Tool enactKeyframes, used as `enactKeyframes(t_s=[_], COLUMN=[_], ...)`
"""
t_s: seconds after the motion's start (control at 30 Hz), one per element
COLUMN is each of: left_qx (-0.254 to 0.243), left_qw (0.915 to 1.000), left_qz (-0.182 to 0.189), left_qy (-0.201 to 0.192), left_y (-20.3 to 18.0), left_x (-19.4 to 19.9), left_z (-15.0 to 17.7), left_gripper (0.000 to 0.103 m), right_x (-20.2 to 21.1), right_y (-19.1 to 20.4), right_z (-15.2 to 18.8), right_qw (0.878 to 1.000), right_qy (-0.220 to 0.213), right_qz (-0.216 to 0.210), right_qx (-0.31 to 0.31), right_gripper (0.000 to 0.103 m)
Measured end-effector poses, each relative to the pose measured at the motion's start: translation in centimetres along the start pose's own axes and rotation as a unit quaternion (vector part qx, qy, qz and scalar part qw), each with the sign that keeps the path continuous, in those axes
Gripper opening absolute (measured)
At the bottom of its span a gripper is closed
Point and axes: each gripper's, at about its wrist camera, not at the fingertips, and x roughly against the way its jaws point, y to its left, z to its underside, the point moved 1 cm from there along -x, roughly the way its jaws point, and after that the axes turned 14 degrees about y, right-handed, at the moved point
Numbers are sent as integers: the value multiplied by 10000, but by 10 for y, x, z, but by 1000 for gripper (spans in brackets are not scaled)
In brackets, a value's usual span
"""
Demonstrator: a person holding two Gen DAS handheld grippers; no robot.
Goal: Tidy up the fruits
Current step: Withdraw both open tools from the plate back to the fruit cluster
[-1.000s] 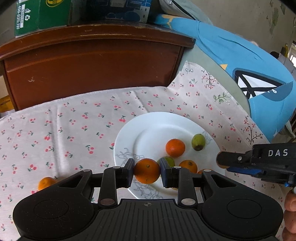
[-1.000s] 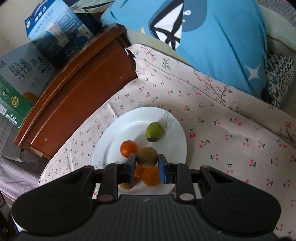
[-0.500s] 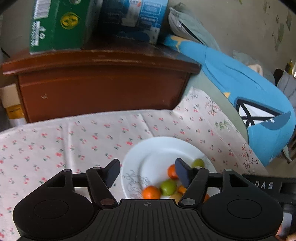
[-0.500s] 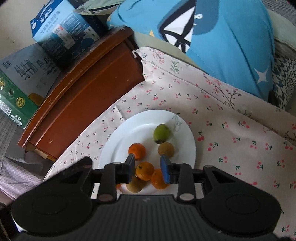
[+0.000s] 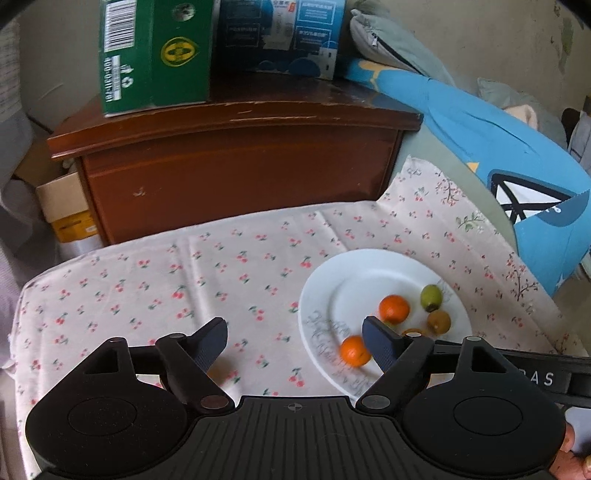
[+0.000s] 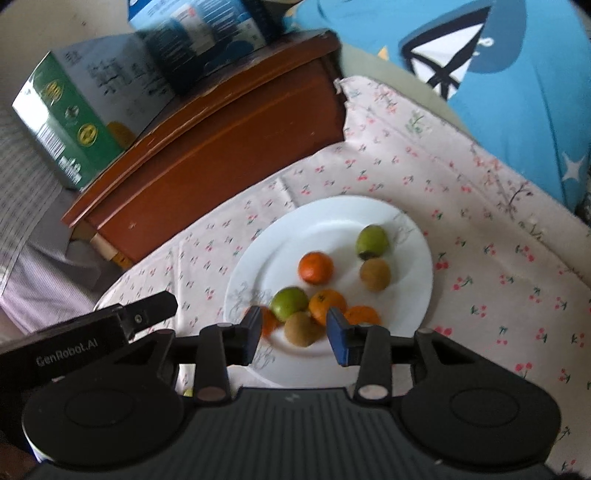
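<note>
A white plate (image 6: 413, 236) on the cherry-print cloth holds several fruits: oranges (image 6: 316, 267), green fruits (image 6: 372, 242) and brown kiwis (image 6: 375, 275). My right gripper (image 6: 294, 330) hovers over the plate's near edge, its jaws opening. A kiwi (image 6: 303, 328) shows in the gap but lies on the plate, and the pads do not press it. My left gripper (image 5: 295, 343) stands wide over the cloth left of the plate (image 5: 332, 295), still opening, with nothing between its jaws. An orange (image 5: 355, 350) rests on the plate beside its right finger.
A brown wooden cabinet (image 5: 236, 162) stands behind the cloth, with a green carton (image 5: 155, 55) and a blue box (image 5: 280, 33) on top. A blue cushion (image 5: 498, 147) lies at the right. The right gripper's body (image 5: 535, 376) reaches in at the lower right of the left view.
The left gripper let go of its orange onto the plate, opened wide and drew back up and to the left. The right gripper released its kiwi on the plate and pulled back.
</note>
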Motion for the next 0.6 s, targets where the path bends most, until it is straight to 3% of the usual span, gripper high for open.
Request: enactKeyframes(t_s=[0.6], left_qx=[334], left_qw=[9982], left_qz=[-390], left_qy=[314], left_y=[52], left_x=[10], left_z=[31], left_gripper=[82], right_x=[-14], right_y=[24], right_z=[32], right_qw=[9957], right_qy=[502], right_qz=[-73], right_qx=[777], right_gripper=[40])
